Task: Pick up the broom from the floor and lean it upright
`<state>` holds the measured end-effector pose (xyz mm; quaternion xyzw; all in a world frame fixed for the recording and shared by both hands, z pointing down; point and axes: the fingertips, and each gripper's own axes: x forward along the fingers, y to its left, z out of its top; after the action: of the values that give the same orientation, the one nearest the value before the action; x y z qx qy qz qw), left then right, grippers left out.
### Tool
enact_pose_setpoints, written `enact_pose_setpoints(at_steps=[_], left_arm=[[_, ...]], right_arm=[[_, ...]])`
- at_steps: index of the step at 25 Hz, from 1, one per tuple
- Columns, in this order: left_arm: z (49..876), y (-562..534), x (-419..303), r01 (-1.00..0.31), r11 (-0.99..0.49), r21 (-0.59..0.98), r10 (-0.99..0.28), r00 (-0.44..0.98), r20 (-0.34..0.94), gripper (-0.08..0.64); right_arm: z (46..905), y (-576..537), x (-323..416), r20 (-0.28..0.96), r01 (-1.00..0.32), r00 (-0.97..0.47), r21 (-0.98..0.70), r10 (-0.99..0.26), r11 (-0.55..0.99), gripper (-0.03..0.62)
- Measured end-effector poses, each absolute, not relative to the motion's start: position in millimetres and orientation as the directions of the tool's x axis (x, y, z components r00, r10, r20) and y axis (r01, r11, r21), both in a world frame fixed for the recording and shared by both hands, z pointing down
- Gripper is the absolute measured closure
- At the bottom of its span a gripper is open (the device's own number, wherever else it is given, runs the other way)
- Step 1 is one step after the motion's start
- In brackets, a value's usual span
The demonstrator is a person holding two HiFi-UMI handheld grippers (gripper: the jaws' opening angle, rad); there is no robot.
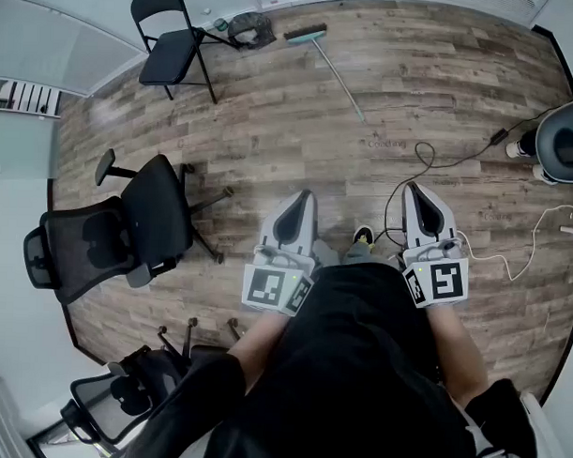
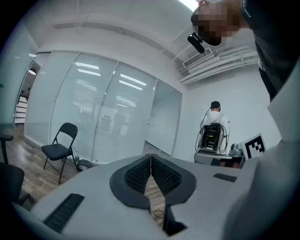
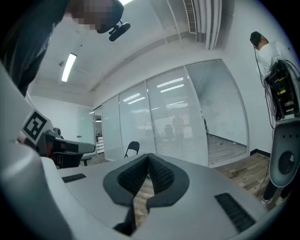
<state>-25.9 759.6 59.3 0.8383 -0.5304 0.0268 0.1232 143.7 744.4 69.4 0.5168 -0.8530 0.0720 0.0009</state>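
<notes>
Broom w/ teal head, thin grey handle (image 1: 332,67) lies flat on far wood-plank floor (image 1: 271,129), right of black folding chair (image 1: 171,43). Left gripper (image 1: 302,198) & right gripper (image 1: 415,190) near, jaws together, empty.

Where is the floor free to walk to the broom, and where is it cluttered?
The middle floor is bare, between the office chair on the left and the black cable on the right, up to the broom. Crowded: folding chair by the broom's head.
</notes>
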Motion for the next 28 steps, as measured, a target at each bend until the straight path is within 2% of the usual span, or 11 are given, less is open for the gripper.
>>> enact_pose_setpoints(at_steps=[10,19,28], left_arm=[[54.4,752.3,-34.9,-0.901,-0.389,0.191,-0.890,0.421,0.175,0.538],[52.3,752.6,-40.5,-0.908,-0.370,0.194,-0.900,0.403,0.168,0.538],[55.7,750.0,-43.3,-0.906,-0.376,0.193,-0.892,0.410,0.189,0.538]], right_arm=[[61.0,739.8,132.1,0.045,-0.858,-0.507,-0.123,-0.861,0.499,0.577],[48.7,754.9,123.3,0.010,-0.781,-0.622,-0.080,-0.783,0.619,0.577],[49.6,752.9,115.1,0.004,-0.749,-0.648,-0.184,-0.762,0.636,0.577]])
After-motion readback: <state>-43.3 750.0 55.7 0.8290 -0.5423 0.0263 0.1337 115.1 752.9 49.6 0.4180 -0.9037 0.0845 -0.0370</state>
